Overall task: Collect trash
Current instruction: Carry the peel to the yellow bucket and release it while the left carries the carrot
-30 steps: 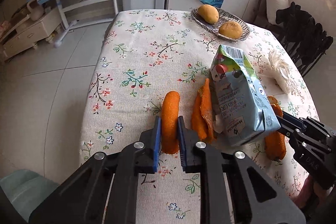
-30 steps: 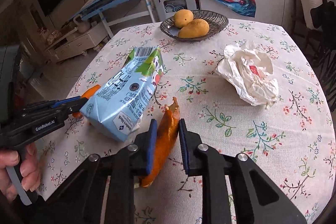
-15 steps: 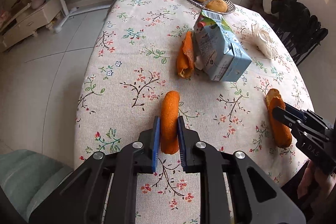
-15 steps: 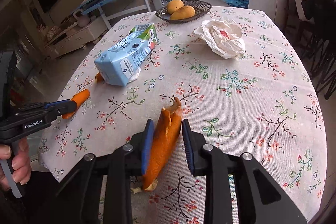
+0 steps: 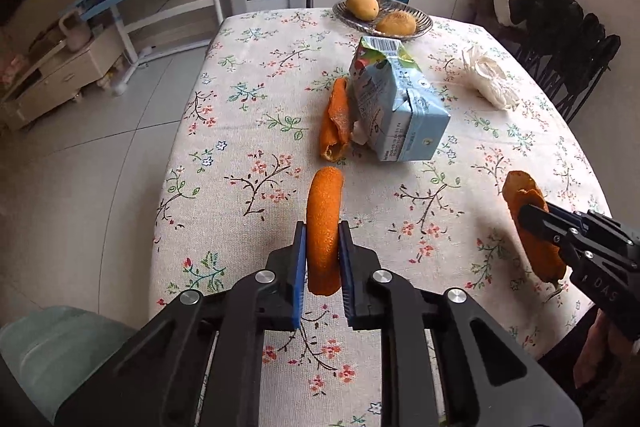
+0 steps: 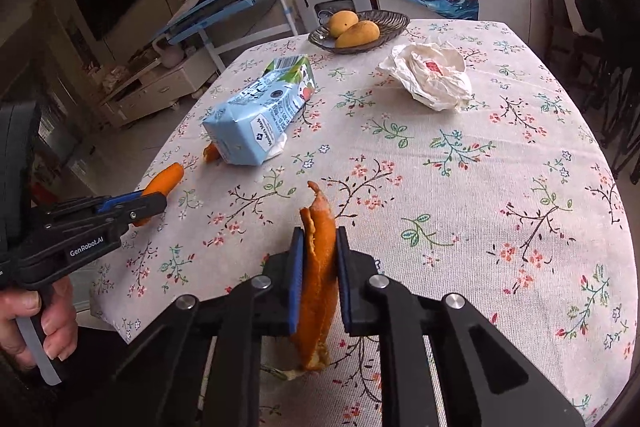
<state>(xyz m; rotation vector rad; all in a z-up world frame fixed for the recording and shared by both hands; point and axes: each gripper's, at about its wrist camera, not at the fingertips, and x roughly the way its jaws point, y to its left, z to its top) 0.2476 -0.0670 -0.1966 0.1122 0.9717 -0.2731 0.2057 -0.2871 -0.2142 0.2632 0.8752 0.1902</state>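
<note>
The left gripper (image 6: 154, 201) reads "GenRobot.AI" and clamps a curled orange peel strip (image 5: 324, 227). The right gripper (image 6: 320, 247), jaws just closing, pinches a folded orange peel piece (image 6: 318, 267). Only the left view shows a third orange peel (image 5: 336, 119) fully beside the pale blue drink carton (image 5: 396, 107)

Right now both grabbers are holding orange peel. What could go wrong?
The right gripper pinches a long peel strip near its middle, so the floppy lower end hangs loose and might tear or slip out. The left gripper grips its curved peel only at the lower part, so it could swivel or drop. One more peel leans against the carton and could be forgotten.
</note>
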